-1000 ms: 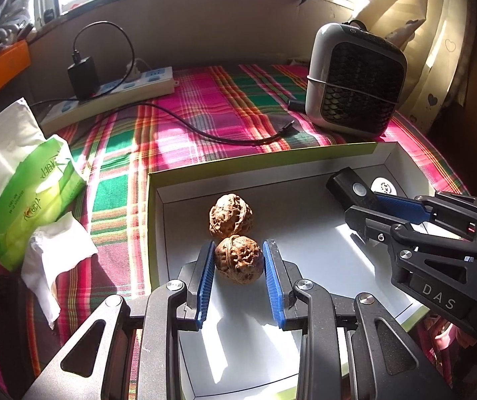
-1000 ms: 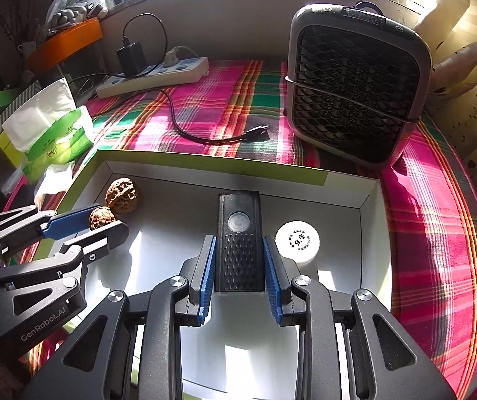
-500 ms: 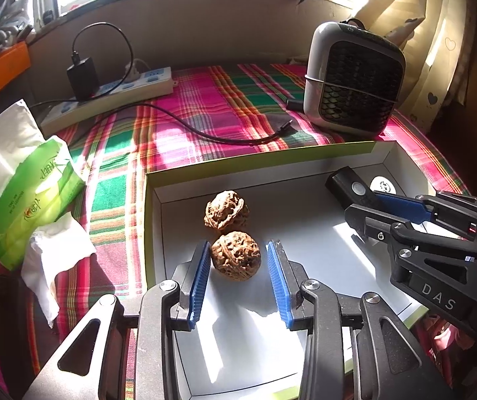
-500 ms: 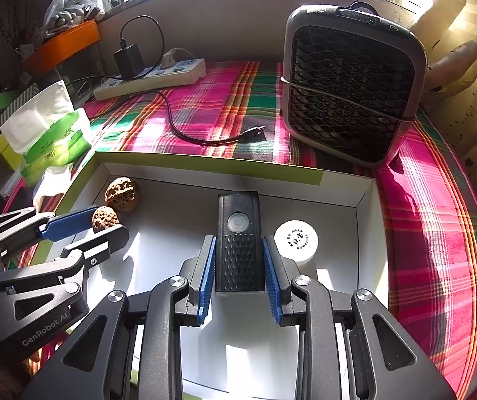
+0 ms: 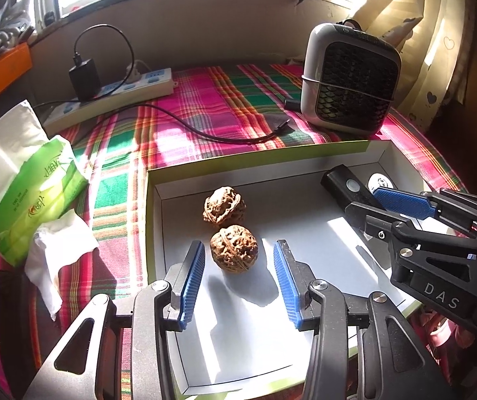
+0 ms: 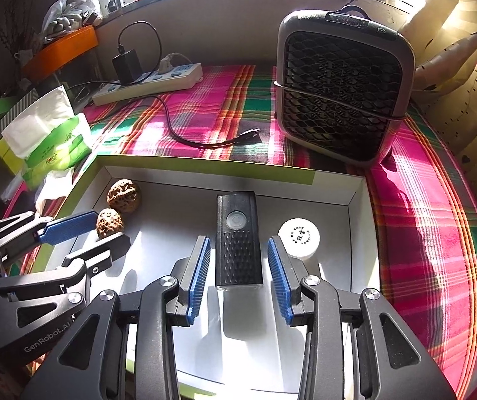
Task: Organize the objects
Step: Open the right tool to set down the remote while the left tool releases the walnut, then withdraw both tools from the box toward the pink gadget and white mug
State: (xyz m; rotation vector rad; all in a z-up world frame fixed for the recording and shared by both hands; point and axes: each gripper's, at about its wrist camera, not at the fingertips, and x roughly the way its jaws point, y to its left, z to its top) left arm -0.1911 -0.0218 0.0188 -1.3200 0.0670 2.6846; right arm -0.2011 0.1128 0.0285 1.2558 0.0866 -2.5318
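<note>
Walnut (image 5: 234, 248) btwn open left claw (image 5: 238, 260) pads, not touching.

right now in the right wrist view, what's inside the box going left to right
far walnut and near walnut at the left, nearly level → black remote between the open right tool → white round cap

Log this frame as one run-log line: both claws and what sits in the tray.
left claw open around near walnut | right claw open around black remote | far walnut, white cap in tray
</note>
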